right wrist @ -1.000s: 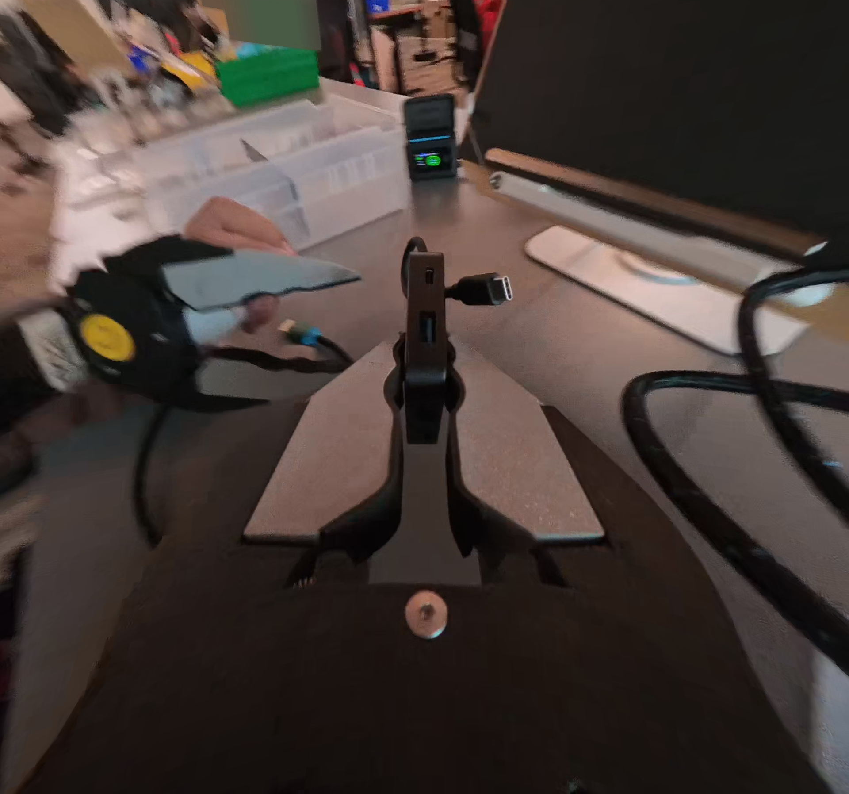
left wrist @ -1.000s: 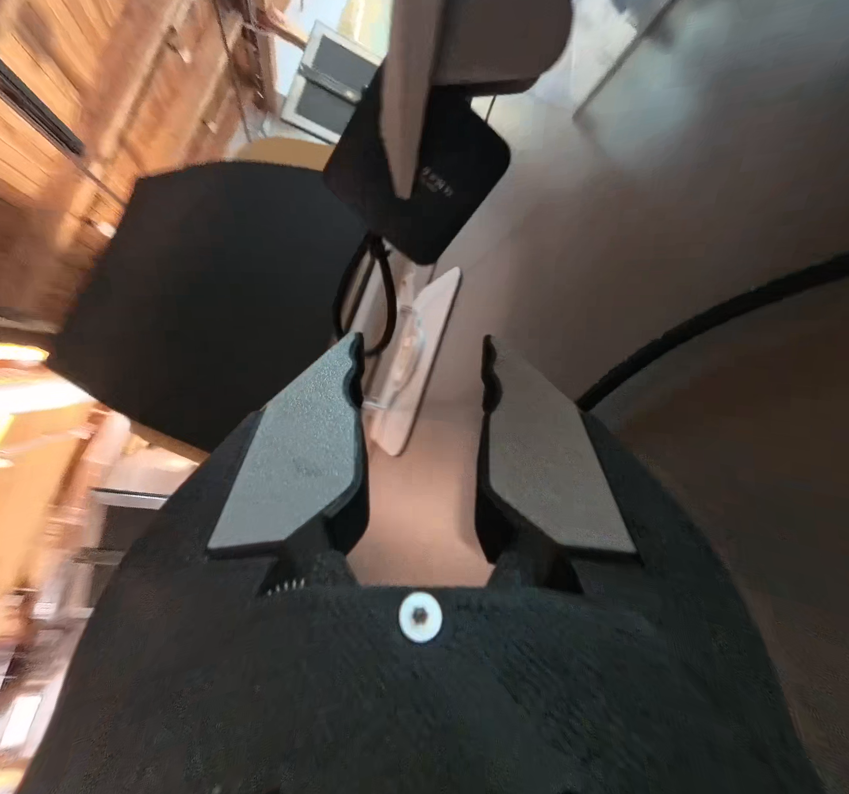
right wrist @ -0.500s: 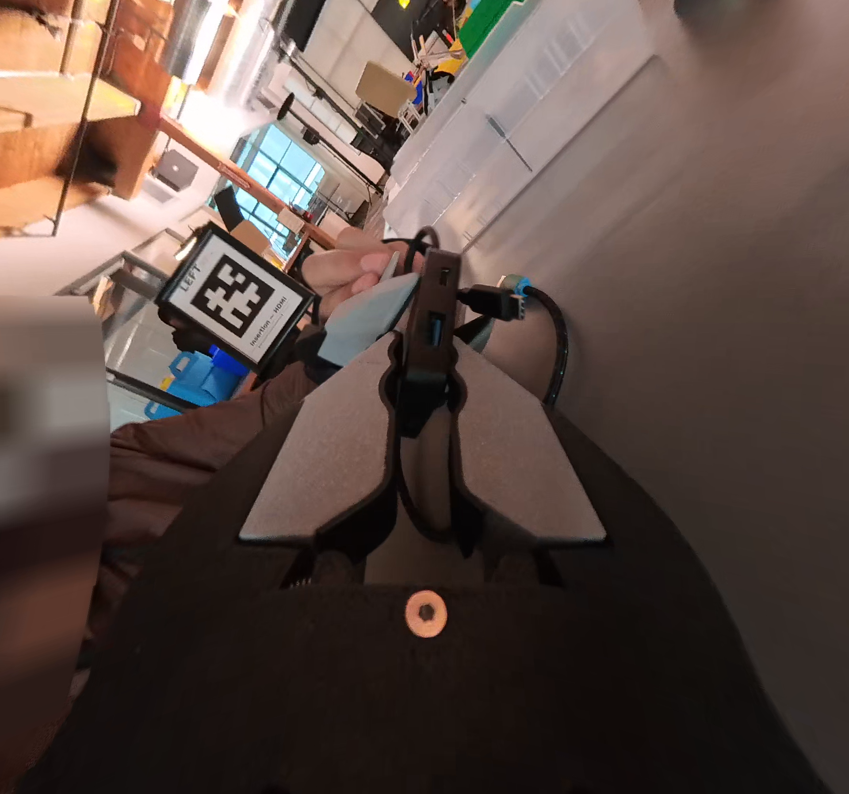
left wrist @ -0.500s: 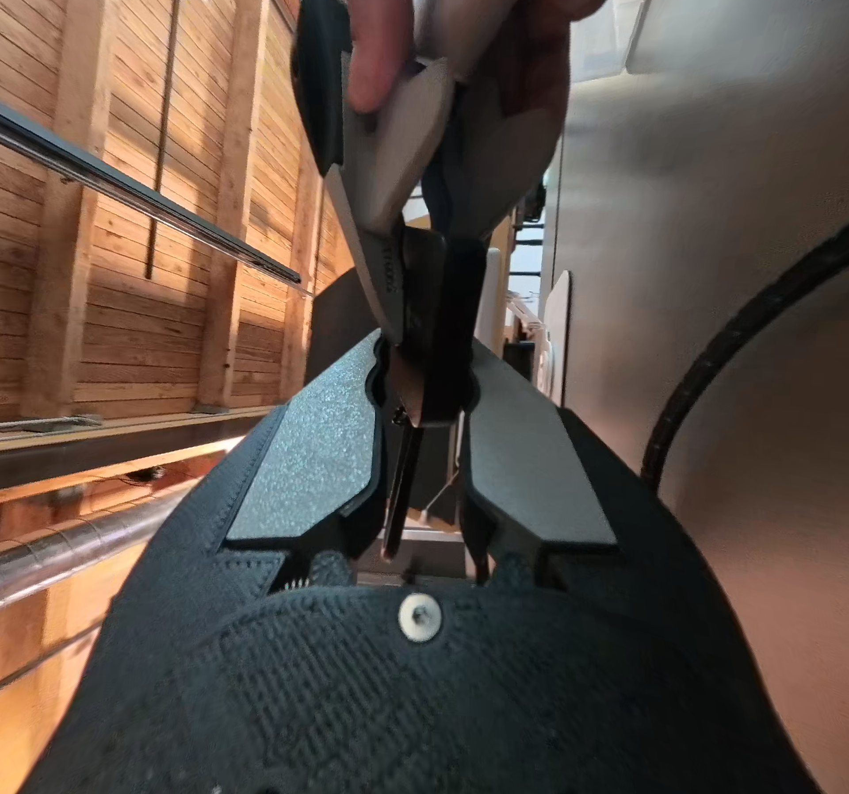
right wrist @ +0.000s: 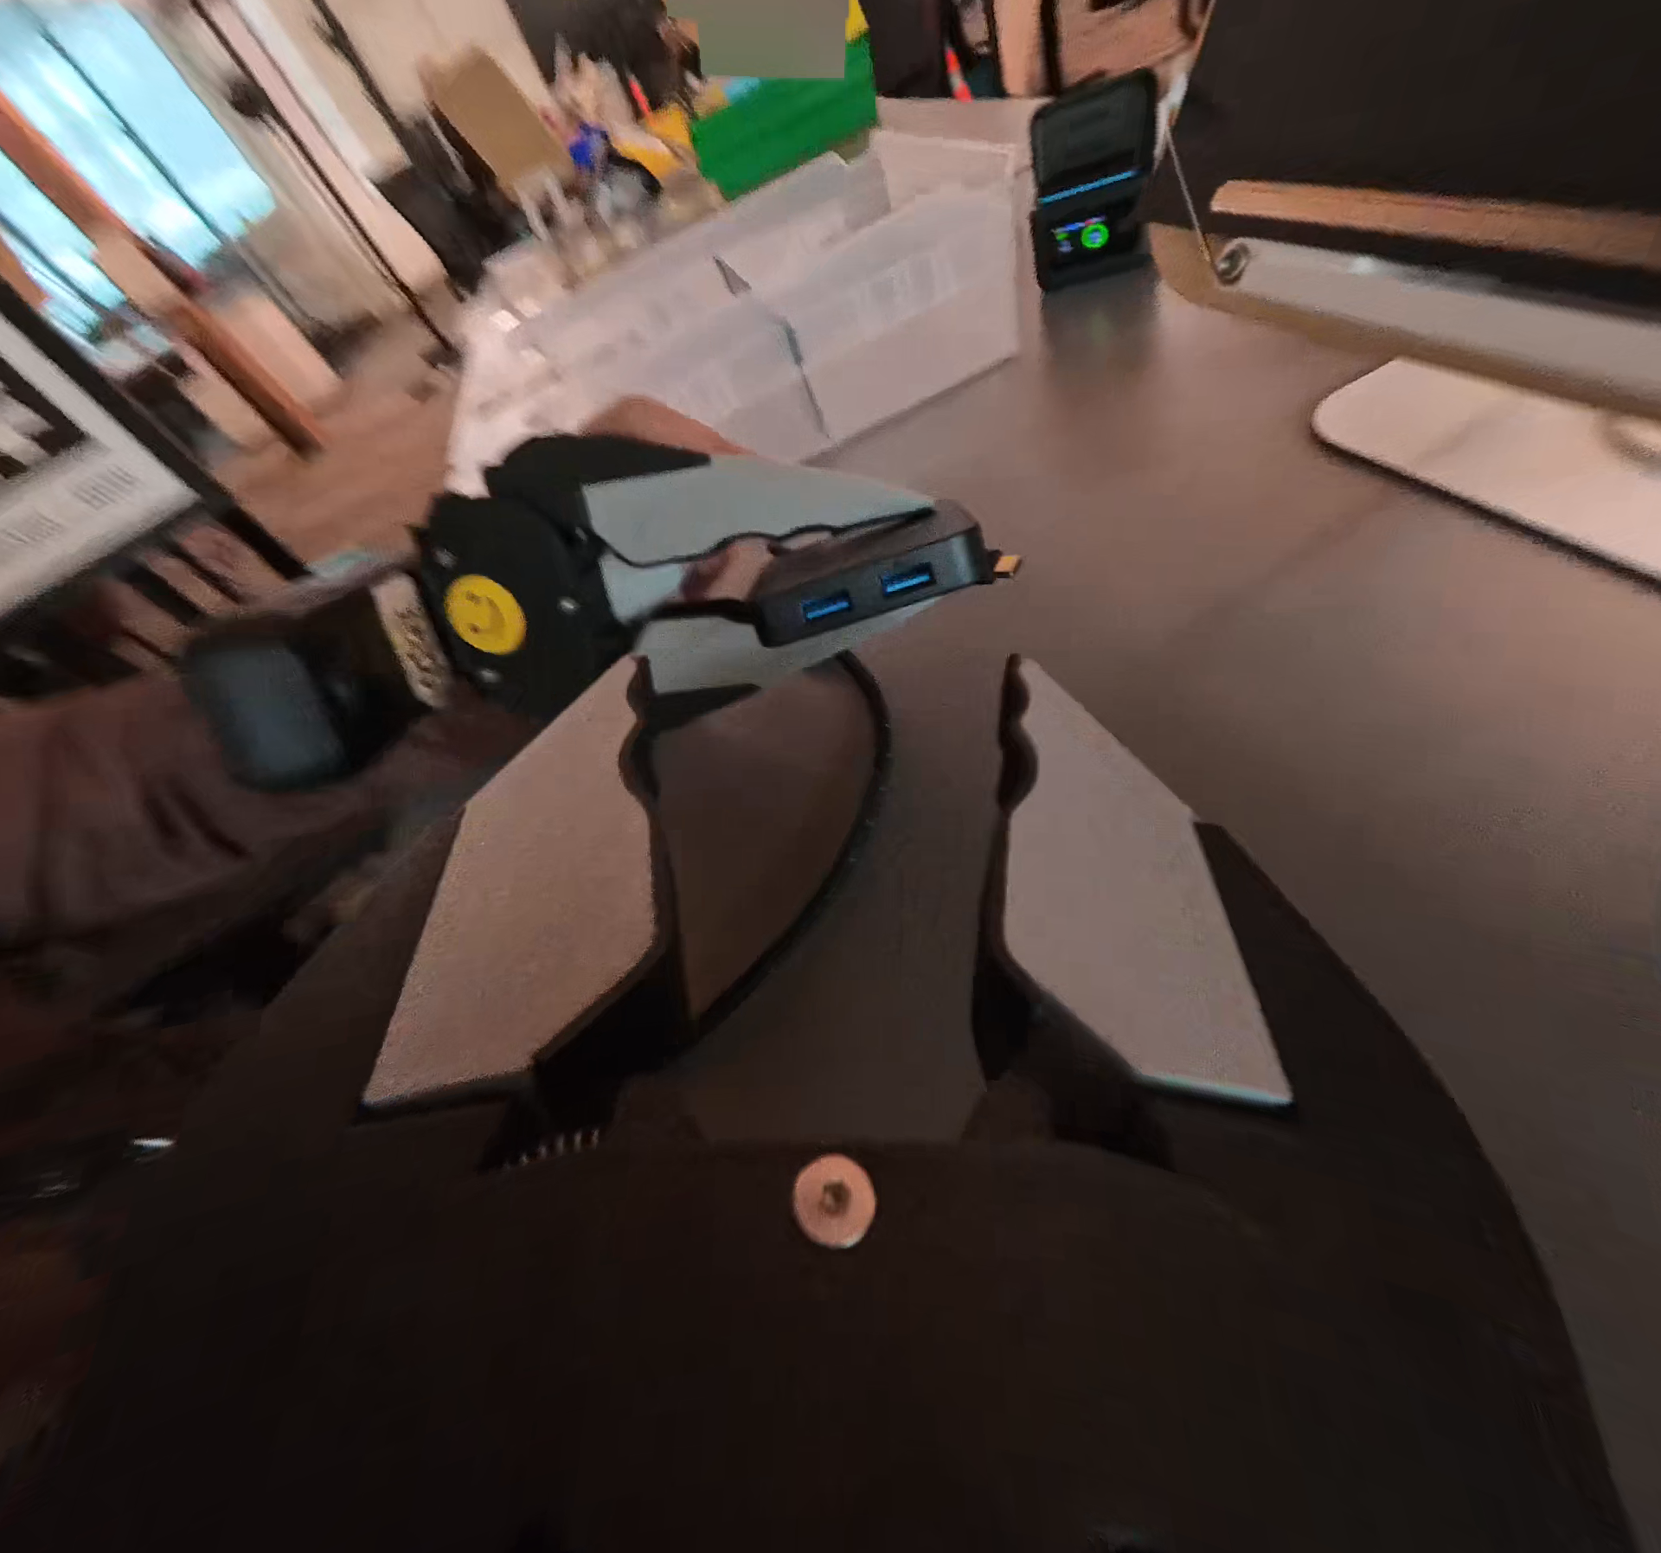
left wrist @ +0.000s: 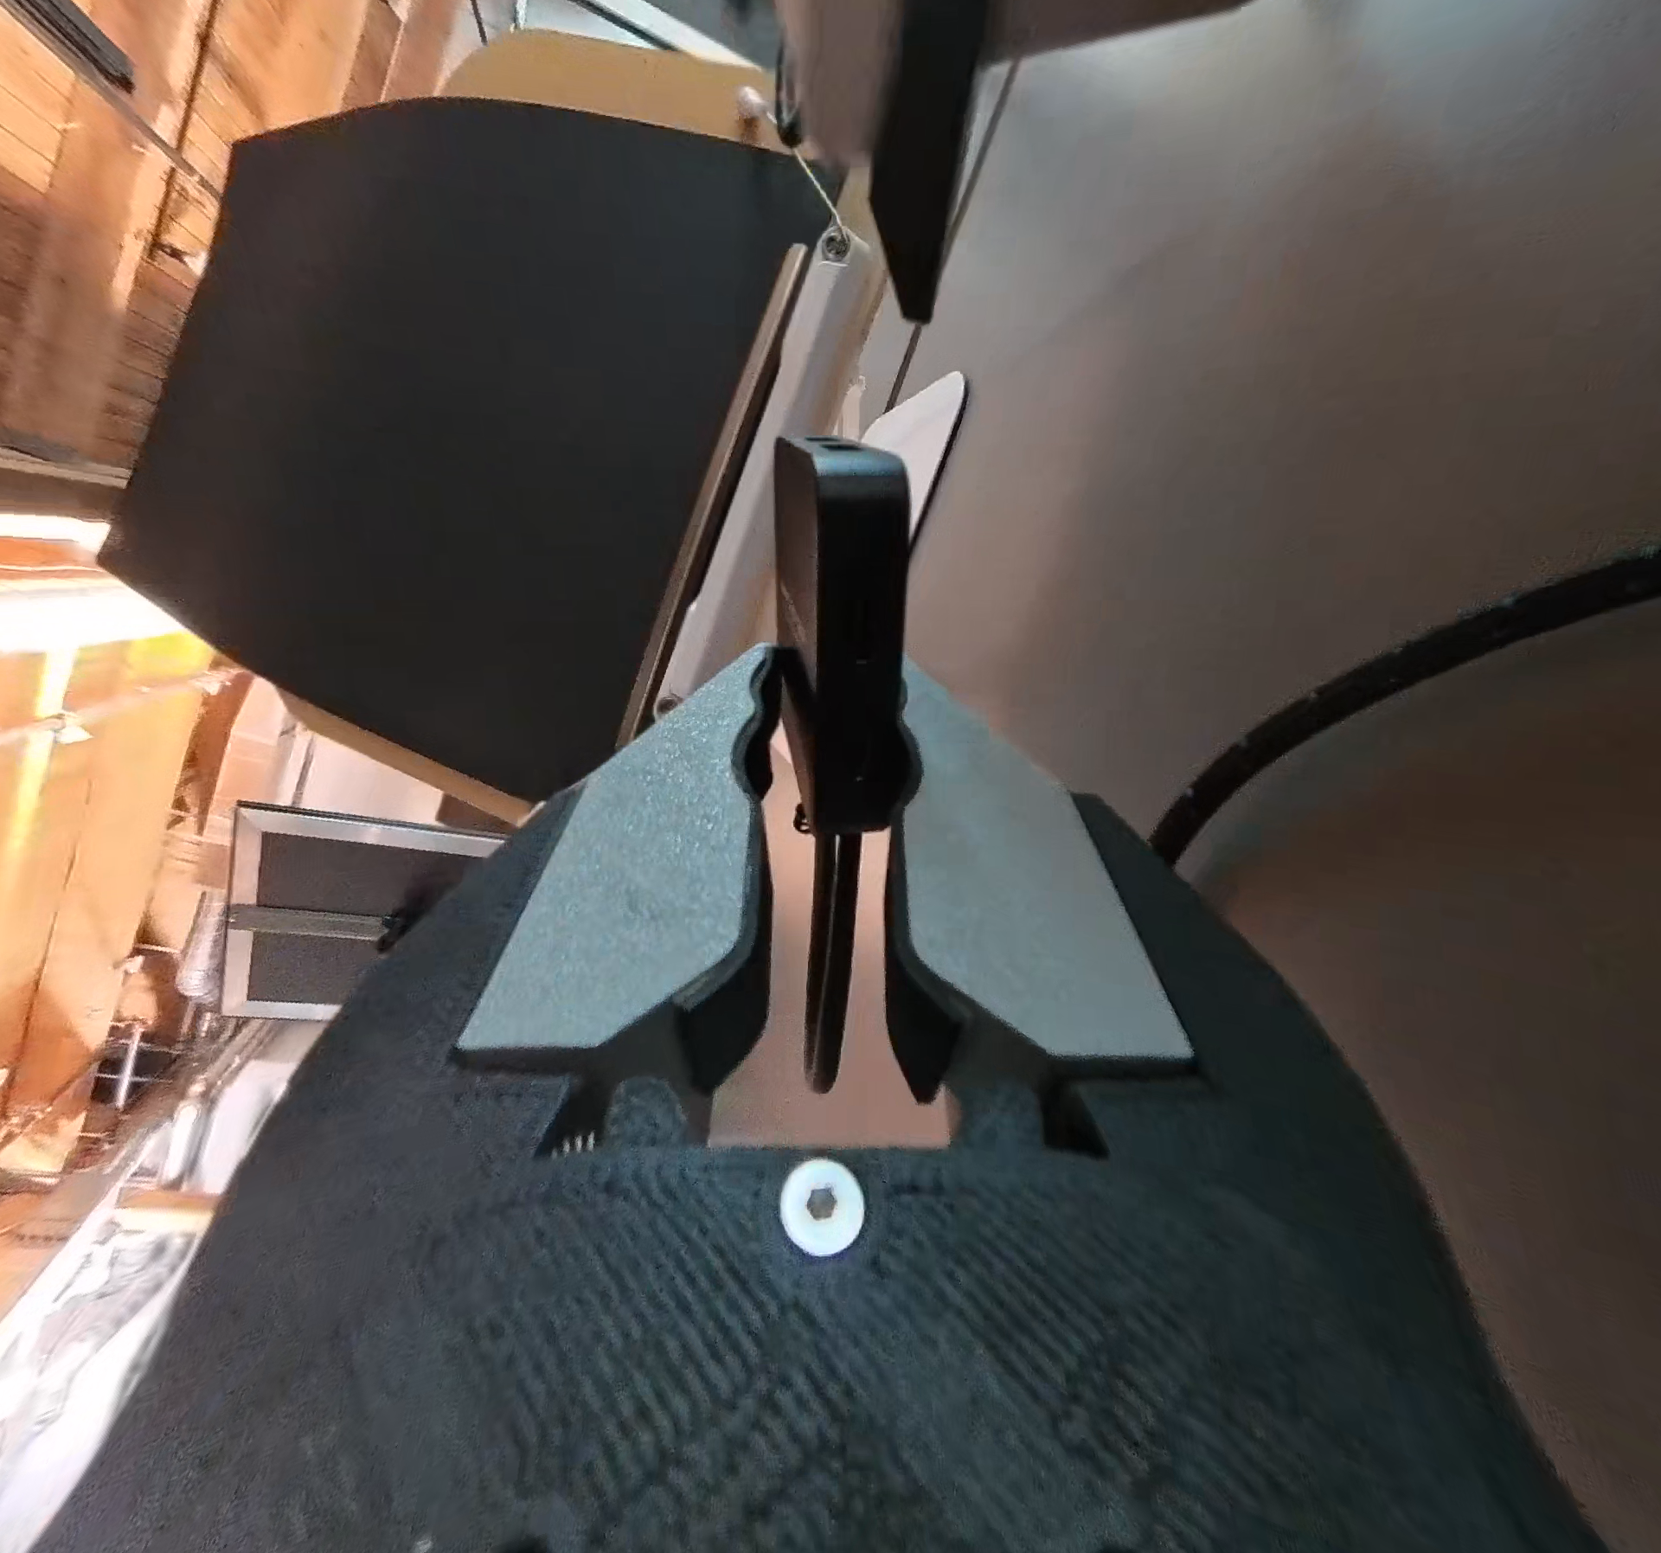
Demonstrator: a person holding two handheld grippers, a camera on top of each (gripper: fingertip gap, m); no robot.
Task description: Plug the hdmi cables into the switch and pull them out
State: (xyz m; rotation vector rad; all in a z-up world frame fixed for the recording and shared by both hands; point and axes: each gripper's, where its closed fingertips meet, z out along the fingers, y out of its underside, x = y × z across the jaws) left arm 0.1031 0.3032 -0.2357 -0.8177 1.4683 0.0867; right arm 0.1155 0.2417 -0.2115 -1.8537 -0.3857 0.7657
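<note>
On the grey desk [right wrist: 1348, 701] stand a big dark monitor [left wrist: 449, 431], clear plastic boxes [right wrist: 809, 323] and a small device with a lit screen [right wrist: 1092, 188]. A thick black cable [left wrist: 1348, 701] curves across the desk. The left tool [left wrist: 831, 728] is clenched on the black switch [right wrist: 881, 575], holding it above the desk with its blue ports facing the right tool [right wrist: 827, 719], which is released and has nothing between its fingers. I judge the step to be preparing the first plug-in; next, the right tool should probably pick up a cable plug and align it with a port.

Both wrist views close, along fingers; shared: switch [left wrist: 845, 611], table [right wrist: 1258, 611].
</note>
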